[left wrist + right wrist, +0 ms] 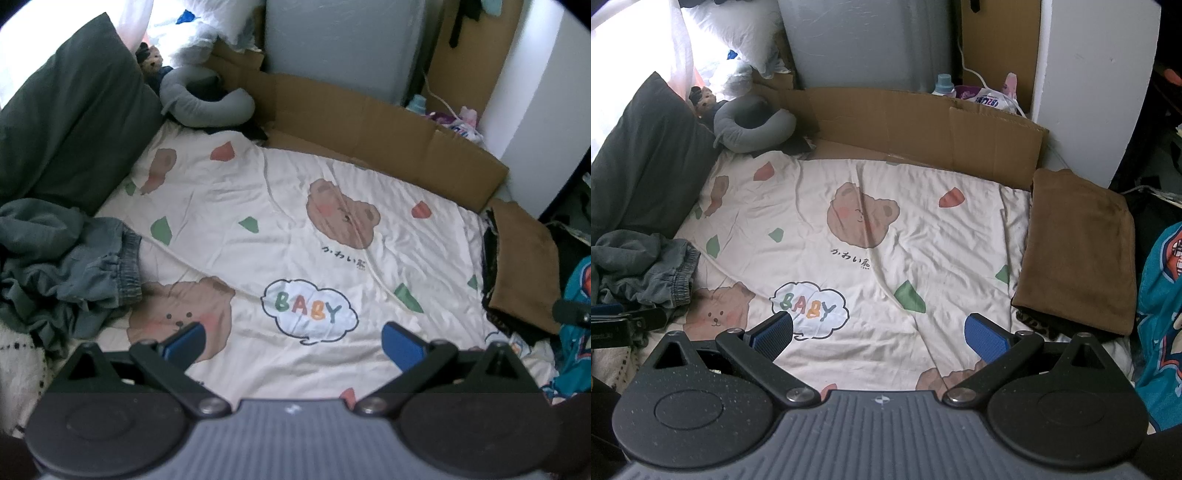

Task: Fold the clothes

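Bear-print bedsheet (258,221) | left gripper (293,341) spread, empty | right gripper (879,334) spread, empty

We see a bedsheet (886,229) of thin matt cotton-like cloth, creased; brown folded cloth (1078,251) soft, velvety nap; jeans (96,266) w/ faded denim; cardboard (923,122) matt, corrugated paper; gripper pads (986,339) ribbed blue rubber; arms matt black plastic w/ metal pivots.

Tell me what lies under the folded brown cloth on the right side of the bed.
Under the folded brown cloth, a dark leopard-patterned fabric peeks out at its near edge, lying on the bear-print sheet. How far that fabric extends beneath is covered.
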Demonstrator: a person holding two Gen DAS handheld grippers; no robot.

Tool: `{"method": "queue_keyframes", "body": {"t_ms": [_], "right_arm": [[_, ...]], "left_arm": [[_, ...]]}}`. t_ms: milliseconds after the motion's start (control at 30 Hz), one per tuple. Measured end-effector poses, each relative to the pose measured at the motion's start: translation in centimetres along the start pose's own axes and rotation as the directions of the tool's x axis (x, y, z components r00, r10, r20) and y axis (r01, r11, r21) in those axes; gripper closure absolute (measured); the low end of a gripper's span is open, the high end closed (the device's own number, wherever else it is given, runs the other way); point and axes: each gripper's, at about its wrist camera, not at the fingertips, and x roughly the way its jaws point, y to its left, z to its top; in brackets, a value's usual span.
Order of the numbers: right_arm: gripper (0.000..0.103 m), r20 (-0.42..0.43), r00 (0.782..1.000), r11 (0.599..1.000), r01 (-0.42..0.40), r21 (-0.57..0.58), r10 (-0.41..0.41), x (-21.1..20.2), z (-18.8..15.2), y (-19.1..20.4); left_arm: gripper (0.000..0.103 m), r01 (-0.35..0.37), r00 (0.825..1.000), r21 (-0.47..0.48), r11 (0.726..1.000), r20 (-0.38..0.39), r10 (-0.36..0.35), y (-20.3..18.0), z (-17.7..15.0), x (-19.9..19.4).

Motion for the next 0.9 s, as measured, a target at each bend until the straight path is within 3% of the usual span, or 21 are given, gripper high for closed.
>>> {"method": "queue_keyframes", "body": {"t_ms": [900], "right_arm": [[0.001,0.002,1.0,1.0,-0.005,-0.006,0.005,-0.23,0.02,0.32]], "left_arm": [[0.001,0.01,1.0,0.017,1.0,0.015,-0.011,-0.09,-0.19,-0.07]]}}
